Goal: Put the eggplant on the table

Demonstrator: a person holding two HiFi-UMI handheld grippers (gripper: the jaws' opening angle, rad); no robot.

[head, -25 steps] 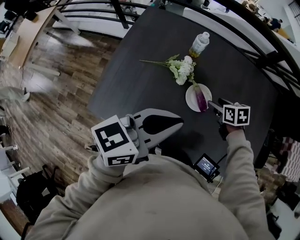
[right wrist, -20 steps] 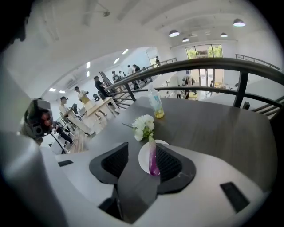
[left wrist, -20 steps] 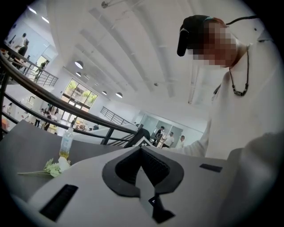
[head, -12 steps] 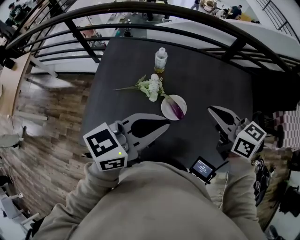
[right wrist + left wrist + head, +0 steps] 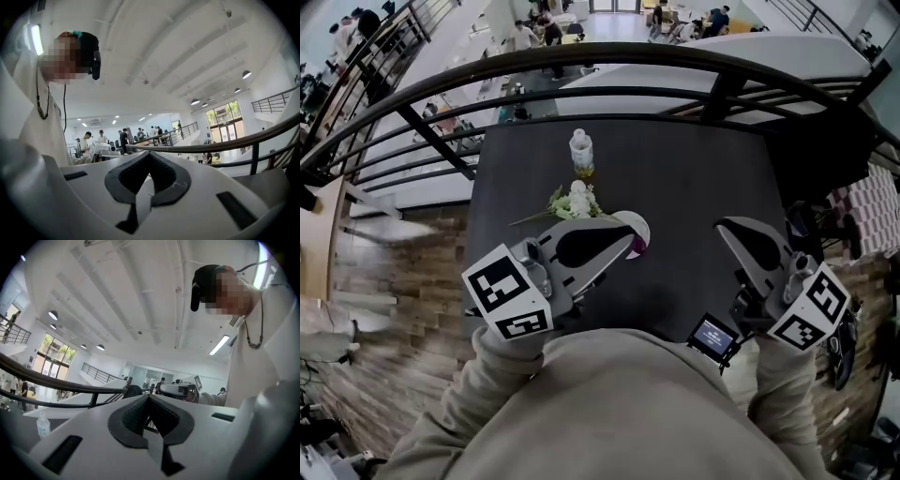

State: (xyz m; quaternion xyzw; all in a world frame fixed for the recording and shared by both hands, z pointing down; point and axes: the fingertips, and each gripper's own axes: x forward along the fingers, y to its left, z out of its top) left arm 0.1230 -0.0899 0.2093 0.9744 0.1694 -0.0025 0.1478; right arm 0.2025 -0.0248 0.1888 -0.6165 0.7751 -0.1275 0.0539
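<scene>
The purple eggplant [image 5: 637, 247] lies on a small white plate [image 5: 639, 225] in the middle of the dark table [image 5: 703, 178]; only its end shows past my left gripper. The left gripper [image 5: 630, 240] hangs above the plate's near side, shut and empty. Out to the right, well clear of the plate, my right gripper [image 5: 721, 225] is also shut with nothing in it. In the left gripper view the gripper [image 5: 149, 395] points level at the railing and hall, pads together. The right gripper view shows its gripper [image 5: 149, 153] the same way, shut and pointing level.
A white flower bunch [image 5: 572, 200] lies just left of the plate, and a small bottle [image 5: 580, 153] stands behind it. A dark railing [image 5: 609, 58] curves round the table's far side. A small screen device [image 5: 712, 336] sits at my chest. People stand in the hall beyond.
Both grippers have risen. The right one has pulled back from the plate toward the right. The head view has tilted up, so the railing and hall now show.
</scene>
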